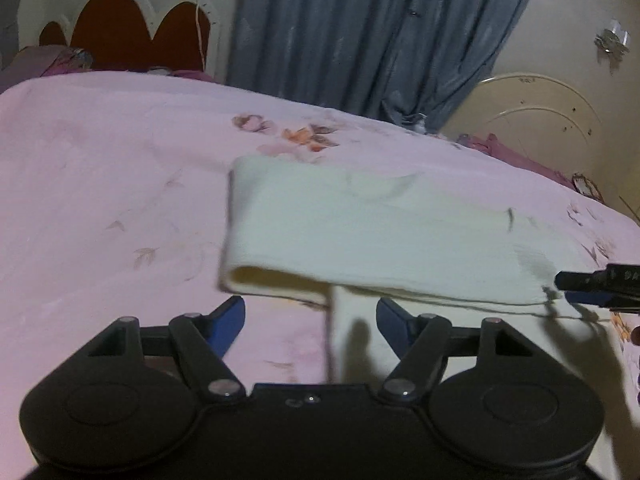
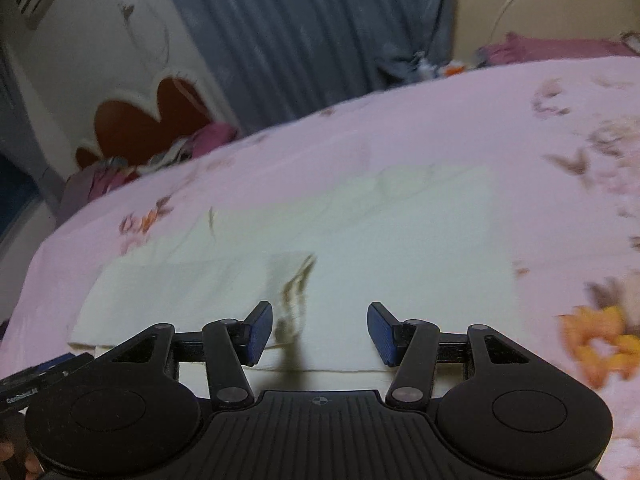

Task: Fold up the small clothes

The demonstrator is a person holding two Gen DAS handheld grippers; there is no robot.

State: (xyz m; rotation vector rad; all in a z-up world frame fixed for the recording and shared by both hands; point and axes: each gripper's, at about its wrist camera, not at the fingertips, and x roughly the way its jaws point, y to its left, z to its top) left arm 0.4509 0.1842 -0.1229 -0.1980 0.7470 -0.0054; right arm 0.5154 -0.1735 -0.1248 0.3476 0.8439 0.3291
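Note:
A pale cream garment (image 1: 380, 236) lies folded on the pink floral bedsheet (image 1: 100, 184). Its near fold edge rises slightly above a lower layer. My left gripper (image 1: 311, 322) is open and empty, just short of the garment's near edge. In the left wrist view the right gripper's tip (image 1: 592, 286) shows at the garment's right edge. In the right wrist view the same garment (image 2: 360, 240) spreads ahead, blurred. My right gripper (image 2: 320, 330) is open and empty over the garment's near part, and the left gripper's edge (image 2: 44, 372) shows at lower left.
A blue-grey curtain (image 1: 380, 32) hangs behind the bed. A red and white headboard (image 1: 136, 28) stands at the far left with purple bedding (image 2: 212, 136) near it. A cream footboard (image 1: 540, 120) stands at the far right.

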